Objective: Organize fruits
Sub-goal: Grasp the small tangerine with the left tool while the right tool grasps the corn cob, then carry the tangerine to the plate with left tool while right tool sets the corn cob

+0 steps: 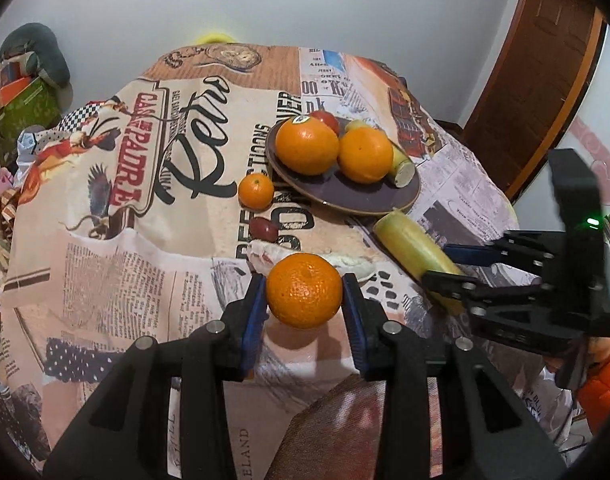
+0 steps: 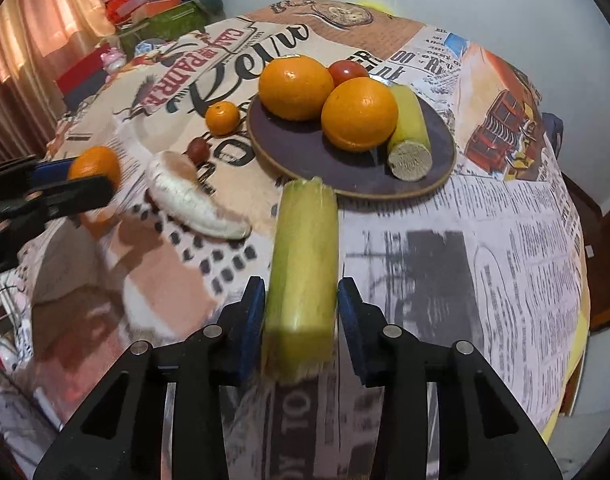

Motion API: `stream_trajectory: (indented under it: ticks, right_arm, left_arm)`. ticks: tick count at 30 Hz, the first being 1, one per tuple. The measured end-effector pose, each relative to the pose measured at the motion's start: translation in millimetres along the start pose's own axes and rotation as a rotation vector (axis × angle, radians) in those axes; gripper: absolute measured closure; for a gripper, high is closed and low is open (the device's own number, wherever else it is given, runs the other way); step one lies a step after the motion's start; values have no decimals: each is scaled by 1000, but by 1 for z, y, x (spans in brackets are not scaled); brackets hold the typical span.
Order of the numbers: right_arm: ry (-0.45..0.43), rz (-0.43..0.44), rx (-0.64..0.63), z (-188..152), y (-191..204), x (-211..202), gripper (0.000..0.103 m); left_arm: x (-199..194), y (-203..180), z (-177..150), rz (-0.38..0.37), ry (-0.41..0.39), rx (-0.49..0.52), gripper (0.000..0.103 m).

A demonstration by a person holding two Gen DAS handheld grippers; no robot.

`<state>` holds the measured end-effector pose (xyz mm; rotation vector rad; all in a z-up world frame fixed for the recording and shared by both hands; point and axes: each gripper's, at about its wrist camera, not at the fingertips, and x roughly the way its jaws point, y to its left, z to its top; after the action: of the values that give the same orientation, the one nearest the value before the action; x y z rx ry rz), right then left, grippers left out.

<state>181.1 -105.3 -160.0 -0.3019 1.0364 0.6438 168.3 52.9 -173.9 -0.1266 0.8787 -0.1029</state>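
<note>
Small orange [image 1: 304,290] clamped btwn blue pads of left gripper [image 1: 303,300], lifted clear of the tabletop [image 1: 117,264], w/ its shadow on the cloth below; in right wrist view same fruit shows at far left, blurred, in the jaws. Yellow-green cut stalk piece [image 2: 303,268] lies lengthwise btwn pads of right gripper [image 2: 301,320]; jaws closed on it, both pads against its sides; whether it rests on the cloth or is raised, cannot tell. Far end of stalk piece sits just beside near rim of dark round plate [image 2: 345,164]. On plate: two large oranges, left one [image 2: 296,87] and right one [image 2: 359,114], touching each other; a red tomato-like fruit [image 2: 347,72] behind them; a second yellow-green stalk piece [image 2: 409,136] along plate's right side, cut face toward camera. Off plate, on cloth to its left: a smaller orange [image 2: 222,118], just beside rim; nearer, a small dark-red fruit [image 2: 197,149]; nearer again, a pale elongated item [image 2: 193,196], identity unclear. Tabletop covered w/ printed newspaper-style cloth draping over edges. Beyond far-left edge: clutter of boxes and soft items [image 1: 25,92]. White wall behind; wooden door [image 1: 545,80] off right edge.
</note>
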Motion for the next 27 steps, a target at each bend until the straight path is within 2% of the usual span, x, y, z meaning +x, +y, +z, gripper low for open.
stream_trajectory:
  ticks: [5, 11, 27]
  right_arm:
    - [-5, 9, 43, 5, -4, 8, 66]
    - [-41, 23, 75, -3, -7, -5, 68]
    - [-215, -67, 162, 22, -48, -53, 68]
  left_arm:
    - [1, -5, 6, -6, -8, 6, 66]
    - [1, -12, 14, -16, -22, 17, 66]
    - [18, -27, 53, -33, -55, 37, 66]
